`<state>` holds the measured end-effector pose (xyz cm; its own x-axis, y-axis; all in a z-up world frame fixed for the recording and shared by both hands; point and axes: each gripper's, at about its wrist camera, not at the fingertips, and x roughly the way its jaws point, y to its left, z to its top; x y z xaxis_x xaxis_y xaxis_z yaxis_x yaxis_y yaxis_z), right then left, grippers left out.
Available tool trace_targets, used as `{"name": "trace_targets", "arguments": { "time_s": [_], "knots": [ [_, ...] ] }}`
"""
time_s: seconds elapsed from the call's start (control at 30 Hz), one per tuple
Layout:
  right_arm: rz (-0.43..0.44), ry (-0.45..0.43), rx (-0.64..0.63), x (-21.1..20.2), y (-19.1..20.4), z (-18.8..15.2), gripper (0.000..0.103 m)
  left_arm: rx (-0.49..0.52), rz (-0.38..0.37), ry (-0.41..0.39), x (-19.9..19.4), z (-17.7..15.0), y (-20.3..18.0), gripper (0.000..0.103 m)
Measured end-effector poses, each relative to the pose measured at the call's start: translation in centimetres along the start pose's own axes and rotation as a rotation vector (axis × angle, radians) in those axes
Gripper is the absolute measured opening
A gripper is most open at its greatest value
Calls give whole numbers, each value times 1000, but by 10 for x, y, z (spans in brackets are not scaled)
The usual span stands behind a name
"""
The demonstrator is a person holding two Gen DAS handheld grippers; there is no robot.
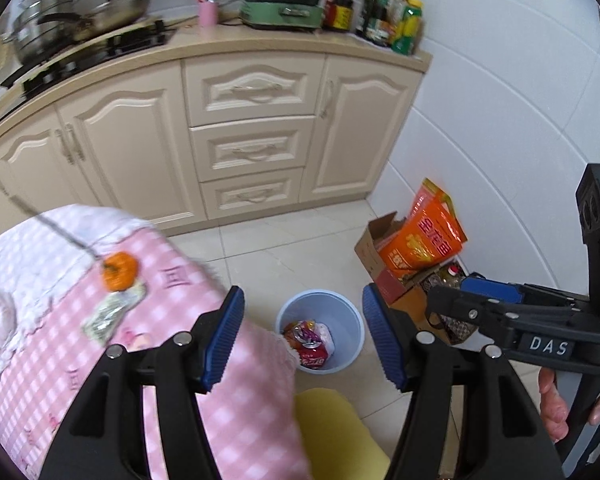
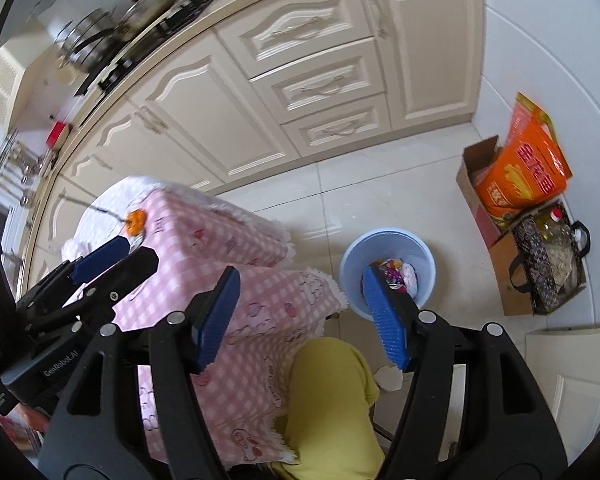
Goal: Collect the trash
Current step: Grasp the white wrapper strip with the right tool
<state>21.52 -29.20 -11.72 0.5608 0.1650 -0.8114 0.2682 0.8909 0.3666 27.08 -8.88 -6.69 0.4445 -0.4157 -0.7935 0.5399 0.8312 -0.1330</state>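
A light blue trash bin stands on the tiled floor and holds a red can and crumpled wrappers; it also shows in the right wrist view. A crumpled silver wrapper and an orange fruit-like piece lie on the pink checked tablecloth. My left gripper is open and empty, high above the bin and the table's edge. My right gripper is open and empty, above the table corner and the bin.
A yellow chair seat sits below the table edge. A cardboard box with an orange bag and a dark patterned bag stand by the white wall. Cream kitchen cabinets with a stove and pots run along the back.
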Motion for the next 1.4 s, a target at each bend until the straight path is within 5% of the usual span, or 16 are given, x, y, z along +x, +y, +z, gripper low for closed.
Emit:
{"name": "trace_targets", "arguments": {
  "time_s": [0.63, 0.87, 1.13, 1.17, 1.27, 1.4],
  "knots": [
    [80, 138, -231, 81, 155, 3, 69, -242, 144, -45, -58, -43, 159, 63],
    [51, 200, -264, 130, 197, 7, 69, -334, 182, -33, -57, -58, 210, 64],
    [-32, 135, -328, 163, 235, 4, 71, -411, 219, -1, -47, -76, 249, 64],
    [-57, 109, -357, 165, 241, 0, 69, -416, 220, 3, -46, -77, 251, 64],
    [-144, 48, -462, 167, 253, -7, 40, -427, 220, 13, -44, -81, 257, 64],
    [-26, 121, -407, 161, 237, -2, 16, -431, 224, 16, -41, -80, 257, 64]
  ]
}}
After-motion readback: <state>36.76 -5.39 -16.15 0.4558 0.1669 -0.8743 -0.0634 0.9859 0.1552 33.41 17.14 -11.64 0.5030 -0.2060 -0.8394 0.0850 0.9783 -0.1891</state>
